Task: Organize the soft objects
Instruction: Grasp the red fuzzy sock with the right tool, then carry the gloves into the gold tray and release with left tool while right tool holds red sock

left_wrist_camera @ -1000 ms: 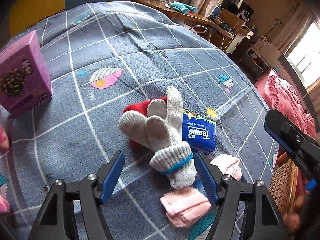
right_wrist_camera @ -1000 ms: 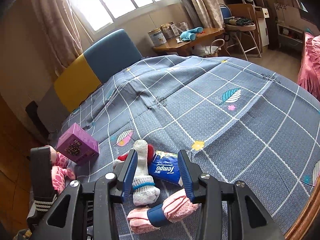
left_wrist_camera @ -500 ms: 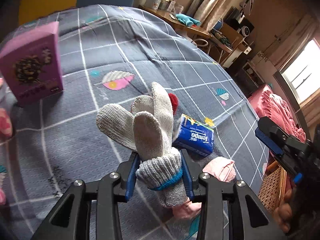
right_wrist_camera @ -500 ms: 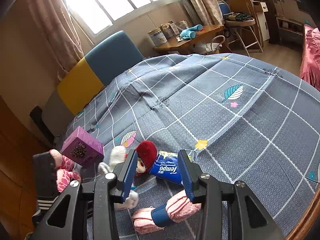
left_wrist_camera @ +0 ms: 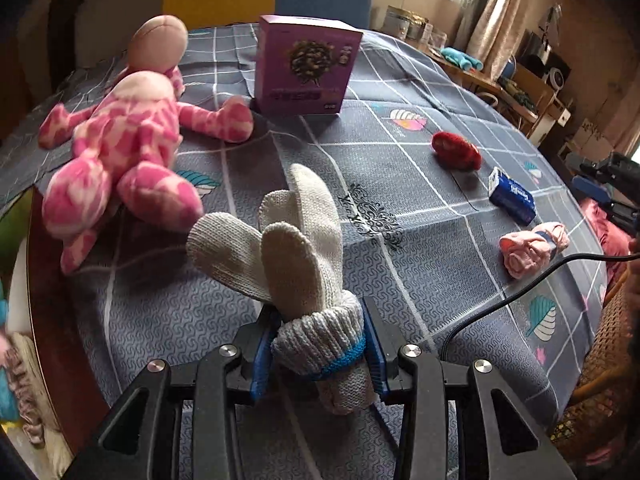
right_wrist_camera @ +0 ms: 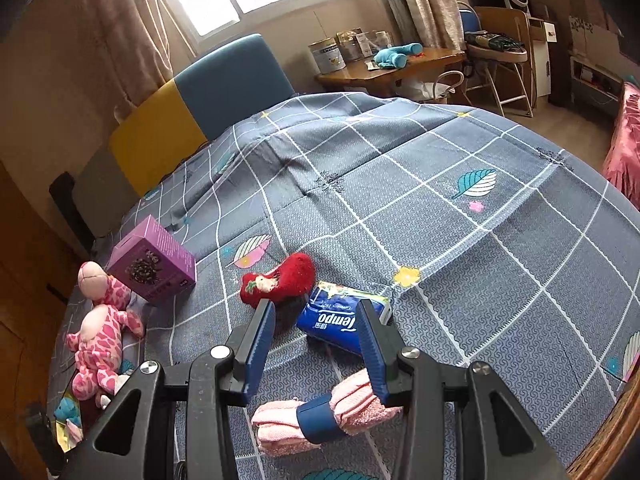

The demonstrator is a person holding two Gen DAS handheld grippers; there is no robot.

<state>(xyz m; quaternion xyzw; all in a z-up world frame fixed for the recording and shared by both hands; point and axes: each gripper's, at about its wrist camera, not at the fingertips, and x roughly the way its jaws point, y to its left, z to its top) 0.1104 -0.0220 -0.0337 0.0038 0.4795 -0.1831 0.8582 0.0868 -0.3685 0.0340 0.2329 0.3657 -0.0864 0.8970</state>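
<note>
My left gripper (left_wrist_camera: 318, 346) is shut on the cuff of a bundle of white knit gloves (left_wrist_camera: 296, 240) and holds it above the bed, pointing toward a pink plush toy (left_wrist_camera: 120, 148). My right gripper (right_wrist_camera: 316, 332) is open and empty above the bed, with a blue tissue pack (right_wrist_camera: 342, 322) between its fingers further off and a rolled pink cloth with a blue band (right_wrist_camera: 324, 416) just below. A red sock (right_wrist_camera: 282, 278) lies beyond it. The red sock (left_wrist_camera: 456, 150), tissue pack (left_wrist_camera: 512, 196) and pink roll (left_wrist_camera: 532, 242) also show in the left wrist view.
A purple box (left_wrist_camera: 306, 66) stands on the grey checked bedspread (left_wrist_camera: 400, 184) behind the plush toy; it also shows in the right wrist view (right_wrist_camera: 154, 260). The bed's wooden edge (left_wrist_camera: 52, 300) runs on the left. A black cable (left_wrist_camera: 520, 292) crosses on the right.
My left gripper closed on the white gloves, lifted them off the red sock and tissue pack, and swung left toward the plush toy. The right gripper stayed open and nearly still.
</note>
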